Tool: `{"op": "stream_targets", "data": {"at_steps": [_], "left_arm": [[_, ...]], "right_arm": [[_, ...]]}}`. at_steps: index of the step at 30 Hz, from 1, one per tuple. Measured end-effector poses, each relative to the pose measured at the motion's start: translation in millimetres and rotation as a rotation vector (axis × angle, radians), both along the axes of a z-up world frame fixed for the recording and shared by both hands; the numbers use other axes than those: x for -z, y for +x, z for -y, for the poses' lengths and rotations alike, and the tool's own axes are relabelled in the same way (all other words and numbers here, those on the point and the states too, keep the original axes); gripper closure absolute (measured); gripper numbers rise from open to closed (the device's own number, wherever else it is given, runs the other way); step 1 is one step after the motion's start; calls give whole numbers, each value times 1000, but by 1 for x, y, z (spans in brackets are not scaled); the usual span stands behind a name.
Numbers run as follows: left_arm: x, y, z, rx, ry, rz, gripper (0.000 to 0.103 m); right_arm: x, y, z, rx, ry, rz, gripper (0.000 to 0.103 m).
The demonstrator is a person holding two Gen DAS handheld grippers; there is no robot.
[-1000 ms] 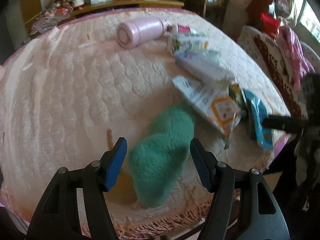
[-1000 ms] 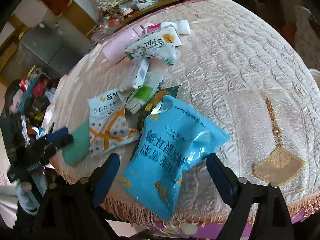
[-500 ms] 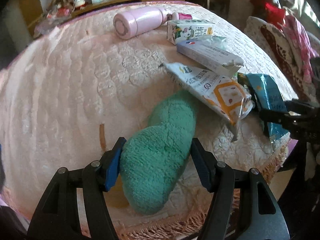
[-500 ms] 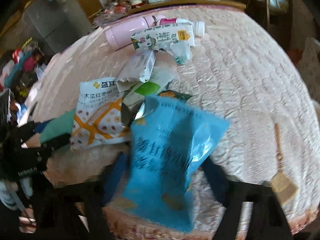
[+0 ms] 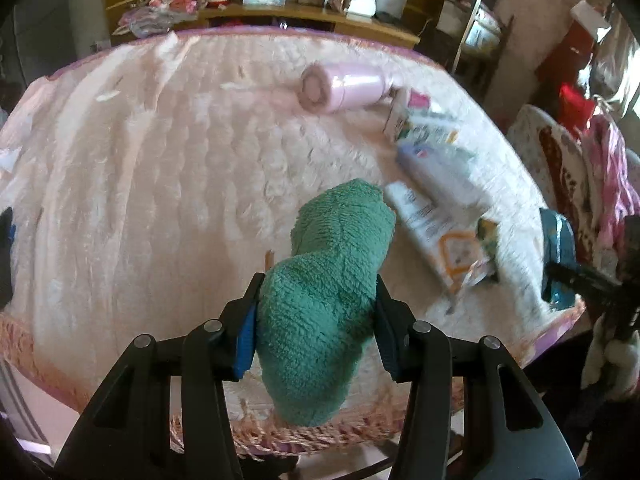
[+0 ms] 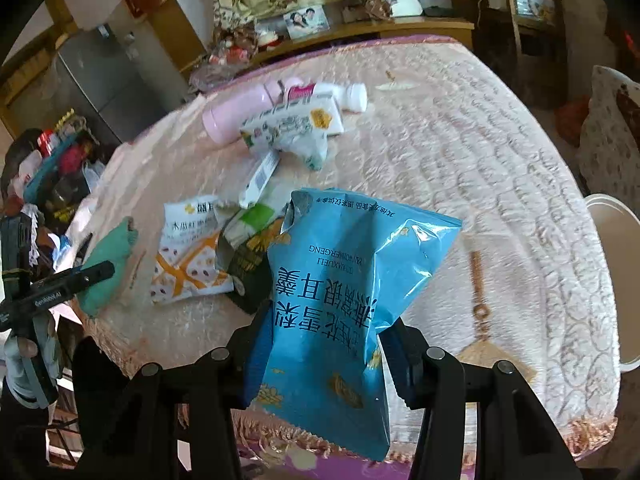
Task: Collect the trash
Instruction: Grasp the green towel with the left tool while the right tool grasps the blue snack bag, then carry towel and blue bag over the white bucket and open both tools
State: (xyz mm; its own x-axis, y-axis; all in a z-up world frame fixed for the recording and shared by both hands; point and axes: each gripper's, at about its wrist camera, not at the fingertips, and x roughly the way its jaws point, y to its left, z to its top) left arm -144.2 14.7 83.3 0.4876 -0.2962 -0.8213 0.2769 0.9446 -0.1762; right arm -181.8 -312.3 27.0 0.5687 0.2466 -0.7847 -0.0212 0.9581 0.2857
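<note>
My left gripper [image 5: 316, 316] is shut on a fluffy green cloth [image 5: 332, 280] and holds it lifted over the near edge of the pink-covered table [image 5: 160, 184]. My right gripper [image 6: 324, 340] is shut on a blue snack bag [image 6: 344, 280] and holds it raised above the table edge. The green cloth [image 6: 110, 260] and the left gripper also show at the left of the right wrist view. More trash lies on the table: a white and orange wrapper [image 6: 188, 252], a dark green wrapper [image 6: 248, 256], a white box [image 6: 260, 178] and a milk carton [image 6: 292, 124].
A pink bottle [image 5: 344, 86] and a small white bottle [image 6: 332, 94] lie at the back of the pile. A white bucket [image 6: 612, 272] stands beside the table on the right. A wooden shelf with photos runs behind the table.
My left gripper closed on the green cloth and lifted it off the table. My right gripper closed on the blue snack bag and raised it.
</note>
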Motion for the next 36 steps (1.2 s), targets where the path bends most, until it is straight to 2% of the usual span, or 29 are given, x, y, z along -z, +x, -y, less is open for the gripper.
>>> {"op": "stream_targets", "data": {"at_steps": [8,15,27,36], "left_arm": [[-30,-5,53,91,-56,47,56],[-40,-4,127,206,-83,46,55],[-33,-8,263,374,-104,25,55],[-31,-11,340,439,-107,18,55]], "right_arm": [[-20,-8,24,33,-28,42,53],[-28,-18,55,84,-45,62,53],[-28,-45,140,248,-54,58,53],[-23,-69,200,364,-60,40,53]]}}
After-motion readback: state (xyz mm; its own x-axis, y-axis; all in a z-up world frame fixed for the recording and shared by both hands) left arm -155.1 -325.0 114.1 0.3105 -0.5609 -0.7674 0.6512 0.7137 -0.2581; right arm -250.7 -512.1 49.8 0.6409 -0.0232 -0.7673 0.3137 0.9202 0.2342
